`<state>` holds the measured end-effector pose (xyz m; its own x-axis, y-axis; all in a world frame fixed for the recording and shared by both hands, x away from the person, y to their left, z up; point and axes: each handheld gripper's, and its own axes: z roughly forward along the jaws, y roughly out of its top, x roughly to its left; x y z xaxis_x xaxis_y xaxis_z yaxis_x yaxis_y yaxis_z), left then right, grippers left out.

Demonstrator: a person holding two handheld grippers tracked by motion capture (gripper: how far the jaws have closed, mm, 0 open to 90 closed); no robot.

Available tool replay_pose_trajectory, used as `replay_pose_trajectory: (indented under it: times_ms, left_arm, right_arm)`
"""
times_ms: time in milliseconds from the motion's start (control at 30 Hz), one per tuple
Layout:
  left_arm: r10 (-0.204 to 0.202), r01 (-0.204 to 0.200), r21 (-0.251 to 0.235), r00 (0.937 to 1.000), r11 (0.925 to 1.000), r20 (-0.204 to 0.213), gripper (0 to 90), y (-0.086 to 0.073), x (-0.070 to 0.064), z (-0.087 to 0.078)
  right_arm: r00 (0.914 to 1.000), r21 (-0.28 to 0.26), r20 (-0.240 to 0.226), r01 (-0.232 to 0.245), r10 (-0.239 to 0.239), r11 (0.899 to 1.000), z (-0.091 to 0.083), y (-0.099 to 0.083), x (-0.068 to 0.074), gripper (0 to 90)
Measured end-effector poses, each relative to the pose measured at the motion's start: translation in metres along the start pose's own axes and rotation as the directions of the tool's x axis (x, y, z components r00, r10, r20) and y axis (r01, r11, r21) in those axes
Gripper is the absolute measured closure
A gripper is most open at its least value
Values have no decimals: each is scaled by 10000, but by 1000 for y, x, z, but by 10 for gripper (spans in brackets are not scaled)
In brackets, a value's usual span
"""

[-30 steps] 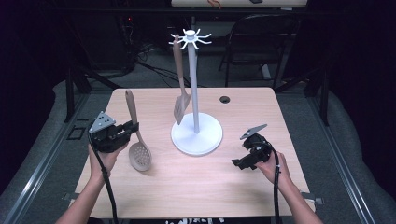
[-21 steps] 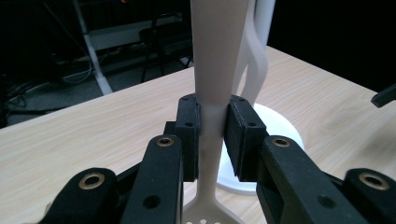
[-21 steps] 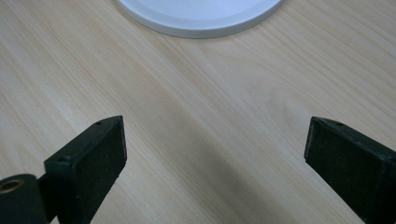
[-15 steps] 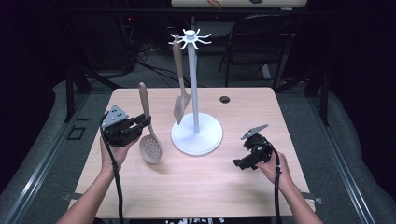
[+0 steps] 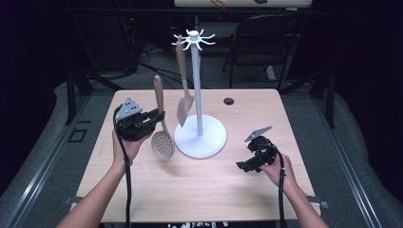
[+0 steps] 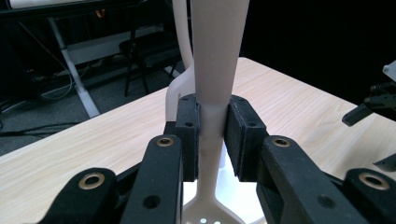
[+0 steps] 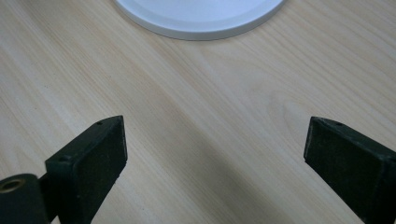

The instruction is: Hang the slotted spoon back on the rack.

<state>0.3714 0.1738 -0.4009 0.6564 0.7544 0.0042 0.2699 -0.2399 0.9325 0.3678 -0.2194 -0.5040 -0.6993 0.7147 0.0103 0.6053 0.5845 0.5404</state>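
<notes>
The slotted spoon (image 5: pixel 160 124) you are carrying looks like a light, stiff piece of moulded plastic or nylon with a smooth handle, so it should lift easily but could pivot or slide in the pads if the grip is off-centre. You have it low on the handle, just above the perforated bowl, which seems a sound place: the top end is left free for the hooks at the crown of the white stand (image 5: pixel 197 92). Your left gripper (image 5: pixel 153 117) is closed firmly on that handle, both pads (image 6: pixel 187 135) pressed against it with no gap in the left gripper view, and the spoon stands nearly upright above the table (image 5: pixel 142 190), at about 9 o'clock from the stand's base and near it. A spatula (image 5: pixel 183 80) already hangs on the stand's 9 o'clock side, so watch that the two do not knock together. Your right gripper (image 5: pixel 247 165) holds nothing, its jaws spread wide just over bare wood at roughly 4 o'clock from the base.
</notes>
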Motion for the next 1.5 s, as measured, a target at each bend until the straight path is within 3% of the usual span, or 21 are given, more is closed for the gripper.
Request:
replay_pose_trajectory:
  times_ms: [333, 700, 1033, 1500]
  left_arm:
    - [102, -102, 39, 9999, 9999, 53, 760, 23, -7, 16]
    - [213, -213, -37, 9996, 9998, 189, 760, 48, -17, 21]
    - [194, -194, 3, 9998, 9998, -84, 760, 68, -22, 25]
    - [331, -314, 392, 9985, 9987, -437, 760, 79, -23, 34]
  right_arm:
    - [10000, -21, 19, -16, 16, 10000, 0, 0, -1, 58]
    - [10000, -46, 9, -21, 21, 10000, 0, 0, -1, 58]
    - [10000, -90, -12, 38, -38, 10000, 0, 0, -1, 58]
    - [9999, -88, -35, 110, -111, 9999, 0, 0, 0, 57]
